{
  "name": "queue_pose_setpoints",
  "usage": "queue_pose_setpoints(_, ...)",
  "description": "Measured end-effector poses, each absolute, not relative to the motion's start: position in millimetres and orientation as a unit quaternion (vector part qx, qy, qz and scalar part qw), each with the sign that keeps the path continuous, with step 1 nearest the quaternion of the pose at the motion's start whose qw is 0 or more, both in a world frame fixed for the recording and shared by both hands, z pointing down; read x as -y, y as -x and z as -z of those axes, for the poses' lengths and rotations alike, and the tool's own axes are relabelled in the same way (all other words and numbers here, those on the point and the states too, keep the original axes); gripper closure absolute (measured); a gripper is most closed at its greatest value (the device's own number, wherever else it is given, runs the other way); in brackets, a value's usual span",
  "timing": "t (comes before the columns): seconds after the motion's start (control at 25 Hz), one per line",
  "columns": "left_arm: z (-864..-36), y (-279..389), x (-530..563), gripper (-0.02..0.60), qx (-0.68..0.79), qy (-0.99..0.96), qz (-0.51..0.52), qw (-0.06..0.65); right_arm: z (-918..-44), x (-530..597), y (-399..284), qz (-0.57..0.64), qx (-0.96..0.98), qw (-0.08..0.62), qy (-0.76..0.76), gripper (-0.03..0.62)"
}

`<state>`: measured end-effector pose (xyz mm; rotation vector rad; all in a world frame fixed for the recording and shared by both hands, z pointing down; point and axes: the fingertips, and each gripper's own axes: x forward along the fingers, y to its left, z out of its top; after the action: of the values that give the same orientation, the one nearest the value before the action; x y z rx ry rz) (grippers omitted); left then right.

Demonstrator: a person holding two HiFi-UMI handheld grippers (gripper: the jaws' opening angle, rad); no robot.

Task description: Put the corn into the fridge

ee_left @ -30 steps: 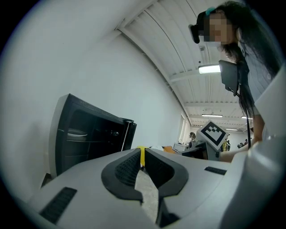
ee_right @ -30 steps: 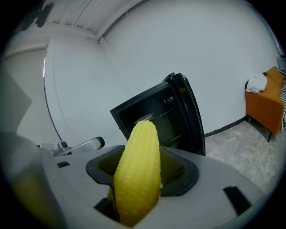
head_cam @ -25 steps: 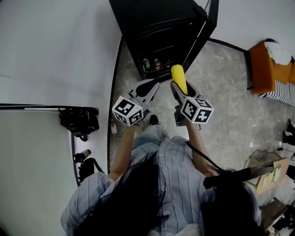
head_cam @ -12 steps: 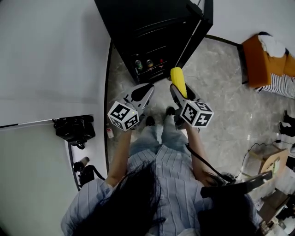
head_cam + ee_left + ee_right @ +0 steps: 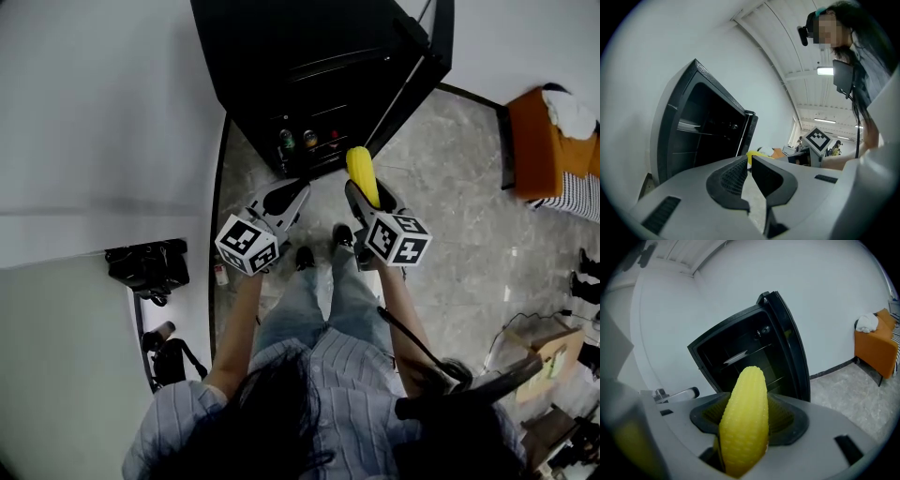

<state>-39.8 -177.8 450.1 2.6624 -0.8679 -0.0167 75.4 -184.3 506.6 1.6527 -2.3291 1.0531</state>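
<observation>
Right gripper [image 5: 367, 194] clamped on corn [image 5: 745, 420], tip aimed at open fridge [image 5: 300, 66], just short of its front; likely lined up for insertion. Left gripper [image 5: 749, 169] closed, empty, also short of fridge, kept clear.

the corn [image 5: 745, 420] you hold looks like slightly shiny yellow plastic with bumpy kernels. your right gripper [image 5: 367, 194] and left gripper [image 5: 750, 161] are smooth matt grey plastic with ribbed black pads [image 5: 782, 417]. the fridge [image 5: 309, 56] is matt black. the floor [image 5: 450, 178] is polished grey veined stone. your shirt [image 5: 347, 394] is striped cloth.
</observation>
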Motion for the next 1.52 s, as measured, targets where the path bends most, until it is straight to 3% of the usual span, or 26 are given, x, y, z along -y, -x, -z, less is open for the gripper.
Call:
queue_pose_setpoints(0.56, -490.3, 19.6, 222.6, 0.563, 0.311, -0.938, -0.030, 0.151, -562.9, 255.9, -98.3, -0.358, 0.759, 0.045, -0.542, 0.341)
queue_pose_setpoints(1.52, -502.2, 17.3, 232.6, 0.563, 0.323, -0.935, -0.030, 0.145, -630.2, 395.7, -50.2, -0.321, 0.781, 0.117, -0.523, 0.341)
